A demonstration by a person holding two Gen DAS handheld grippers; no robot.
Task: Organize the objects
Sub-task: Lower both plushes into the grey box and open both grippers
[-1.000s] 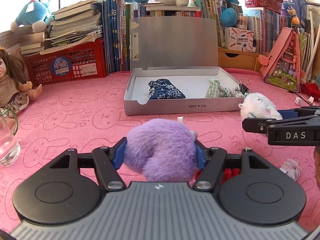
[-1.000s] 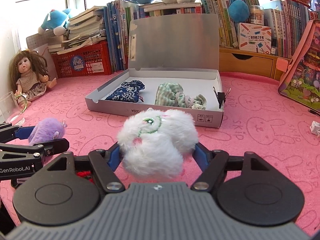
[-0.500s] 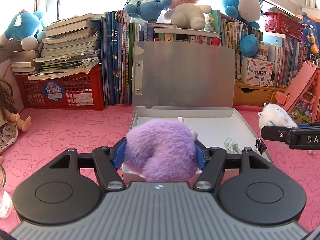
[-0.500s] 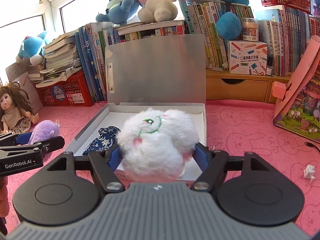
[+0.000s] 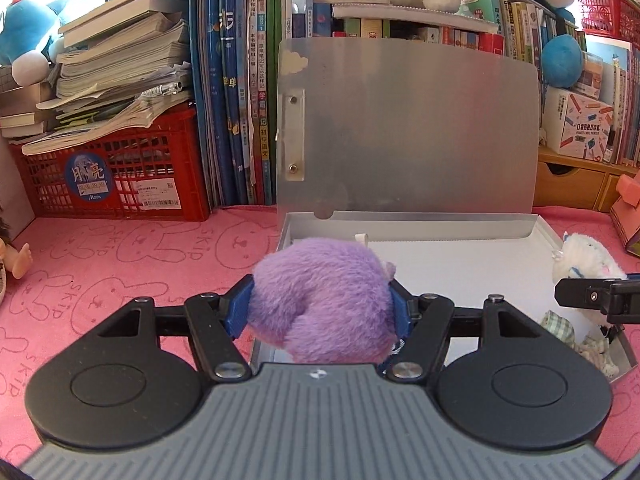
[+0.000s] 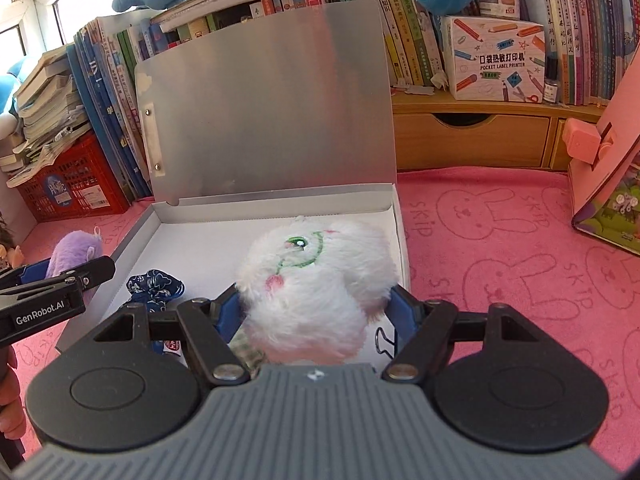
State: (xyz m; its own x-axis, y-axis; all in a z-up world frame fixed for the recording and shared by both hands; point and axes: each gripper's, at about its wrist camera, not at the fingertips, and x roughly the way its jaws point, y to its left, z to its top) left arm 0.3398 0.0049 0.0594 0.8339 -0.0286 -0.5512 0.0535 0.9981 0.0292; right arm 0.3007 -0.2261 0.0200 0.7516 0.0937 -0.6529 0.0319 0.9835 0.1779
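Note:
My left gripper (image 5: 322, 308) is shut on a purple plush toy (image 5: 320, 300), held above the left front edge of the open grey box (image 5: 412, 136). My right gripper (image 6: 314, 304) is shut on a white plush toy (image 6: 316, 276) with a green stitched eye, held over the box's right half (image 6: 276, 104). Each gripper shows in the other's view: the right gripper (image 5: 592, 298) with its white toy (image 5: 584, 260), and the left gripper (image 6: 60, 280) with its purple toy (image 6: 74, 252). Inside the box lie a blue patterned pouch (image 6: 154, 284), a green checked cloth (image 5: 560, 326) and a binder clip (image 6: 386, 340).
The box's lid stands upright at the back. Behind it run rows of books (image 5: 236, 92), a red crate (image 5: 116, 176) stacked with papers, a wooden drawer unit (image 6: 472, 136) and plush toys on top. A pink house-shaped case (image 6: 608, 176) stands at the right on the pink cloth (image 6: 500, 240).
Both grippers have moved forward from the pink cloth to over the box, each still holding its plush toy. The box now fills the middle of both views.

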